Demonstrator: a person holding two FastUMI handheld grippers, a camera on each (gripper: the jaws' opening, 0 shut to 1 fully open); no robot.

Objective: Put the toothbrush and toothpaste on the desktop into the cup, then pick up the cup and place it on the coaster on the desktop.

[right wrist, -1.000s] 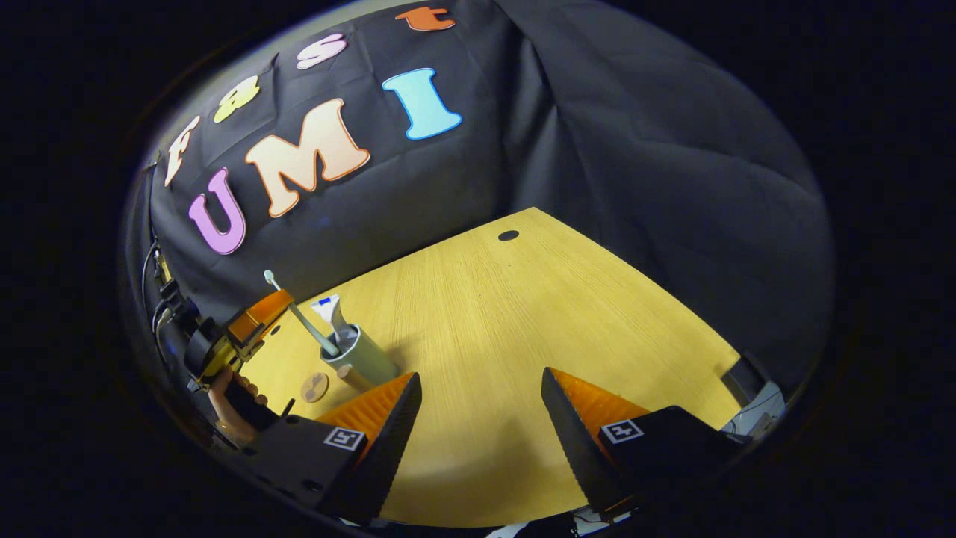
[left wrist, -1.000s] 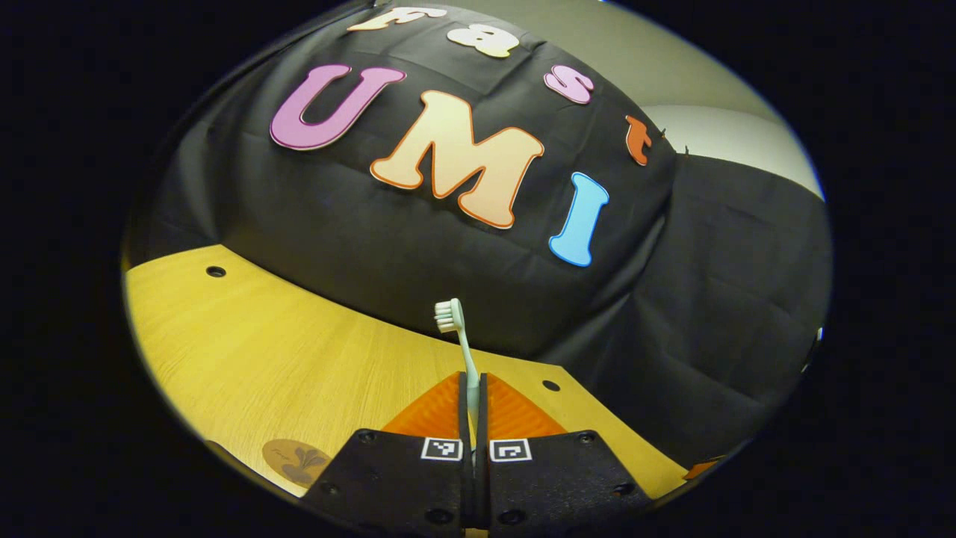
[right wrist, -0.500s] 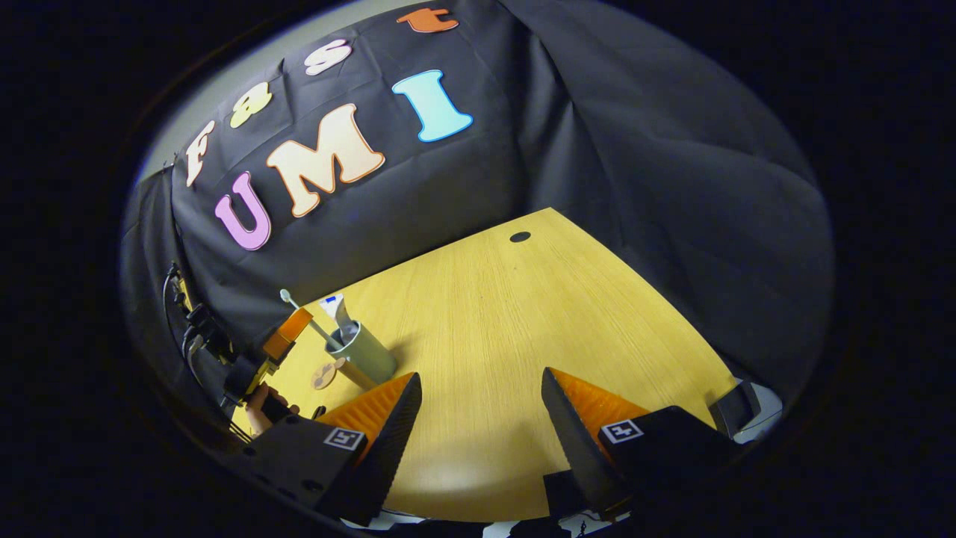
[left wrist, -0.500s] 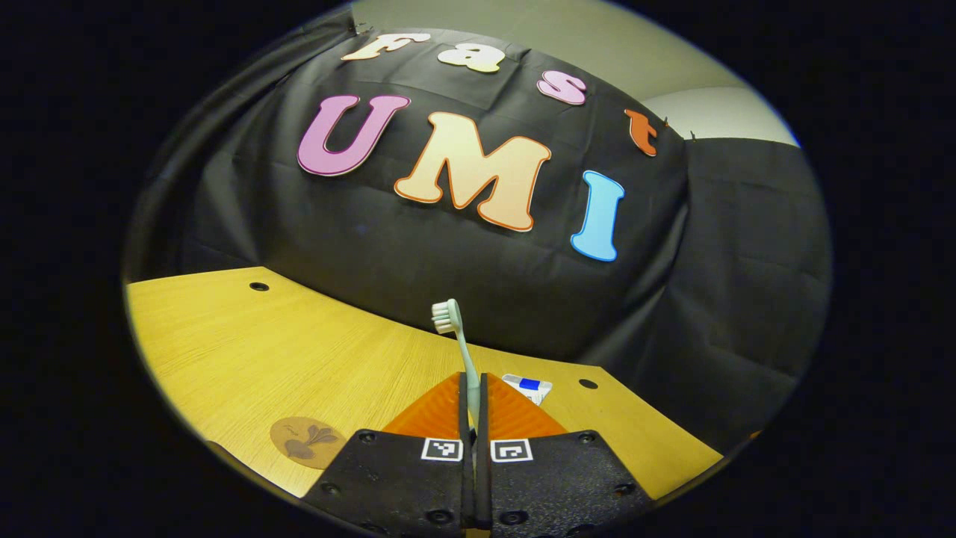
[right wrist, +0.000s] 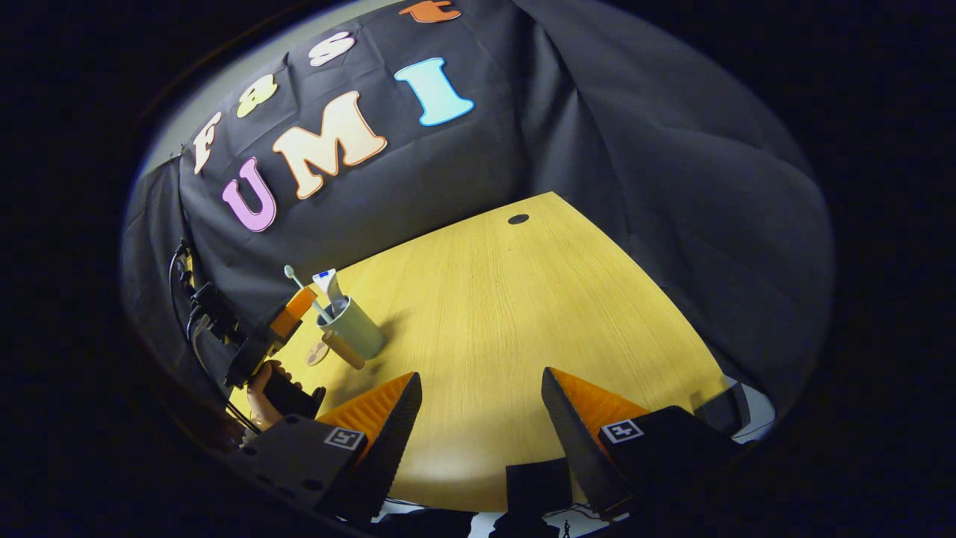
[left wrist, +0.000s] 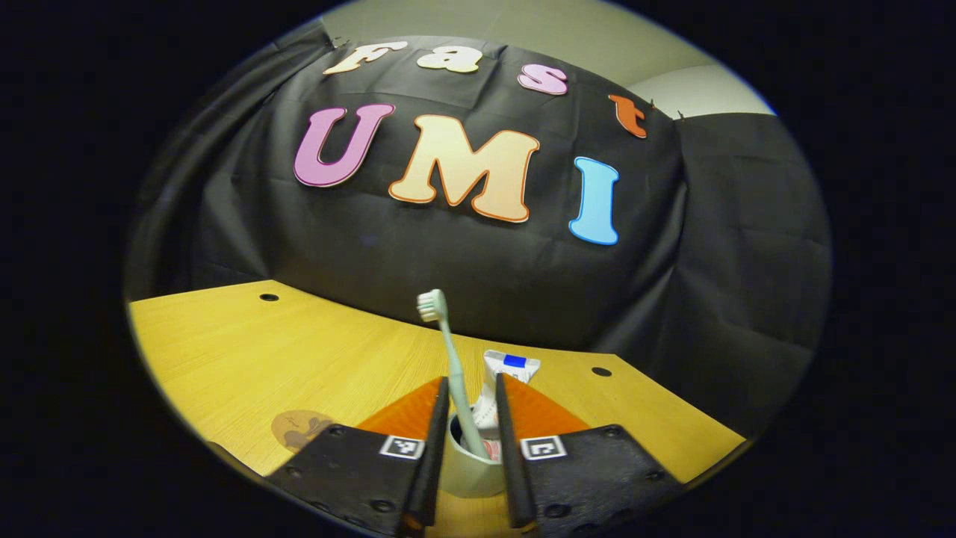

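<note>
A pale green cup [left wrist: 470,474] stands on the wooden desktop [left wrist: 224,351], low between the fingers of my left gripper [left wrist: 470,379]. That gripper is open. The toothbrush [left wrist: 452,366] leans in the cup with its head up, loose between the jaws. The white toothpaste tube [left wrist: 510,366] stands in the cup too. A round brown coaster [left wrist: 299,430] lies just left of the cup. In the right gripper view the cup [right wrist: 355,332] stands far left with the left gripper [right wrist: 287,329] beside it. My right gripper [right wrist: 482,388] hangs open over the desk's near side, holding nothing.
A person's hand [right wrist: 261,381] holds the left gripper, with cables behind it. The desktop [right wrist: 523,299] has small round holes [right wrist: 517,220] near its back edge, where the black cloth wall closes it in. Bare wood stretches right of the cup.
My left gripper was shut on the toothbrush; it has come over the cup and opened, leaving the brush standing in the cup. The right gripper has hardly moved.
</note>
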